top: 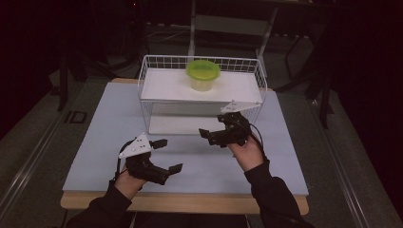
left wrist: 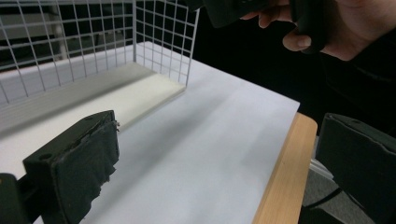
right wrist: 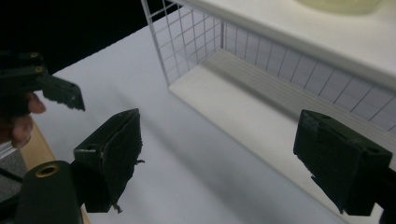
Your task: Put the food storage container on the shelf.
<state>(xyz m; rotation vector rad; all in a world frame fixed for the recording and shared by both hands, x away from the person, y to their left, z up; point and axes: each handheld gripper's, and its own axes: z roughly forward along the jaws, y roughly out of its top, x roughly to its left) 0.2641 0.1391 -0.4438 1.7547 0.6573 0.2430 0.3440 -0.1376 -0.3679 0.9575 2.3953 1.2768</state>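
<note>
- Left gripper (top: 168,155): black, grey three-cornered plate on top, held by the person's left hand (top: 127,183) low over the near-left part of the pale blue-grey tabletop (top: 104,142). Jaws spread wide, nothing between them.
- Left gripper view: bare tabletop between the two black jaws, light wood front edge (left wrist: 282,177) running past the right jaw; the other hand (left wrist: 345,28) shows top right.
- Right gripper (top: 211,134): black, same kind of plate, held by the right hand (top: 249,154) just in front of the white wire-grid shelf rack (top: 157,102), right of centre. Jaws wide apart, empty, facing left and slightly toward the rack.
- Right gripper view: the rack's near corner post and white lower board (right wrist: 243,100) sit between and beyond the jaws; the left gripper's jaw tip (right wrist: 63,95) shows at the left edge.
- Lime-green-lidded translucent round tub (top: 203,75): upright on the rack's white upper shelf, toward the back, about mid-width. Well apart from both grippers, higher and farther than the right gripper's jaws.
- Tub axis vertical, lid up; round, so no clear pointing direction.
- Wire rim (top: 199,59) fences the upper shelf around the tub; lower bay looks empty.
- Beyond the tabletop: dark floor and dim metal stand legs (top: 192,33).
</note>
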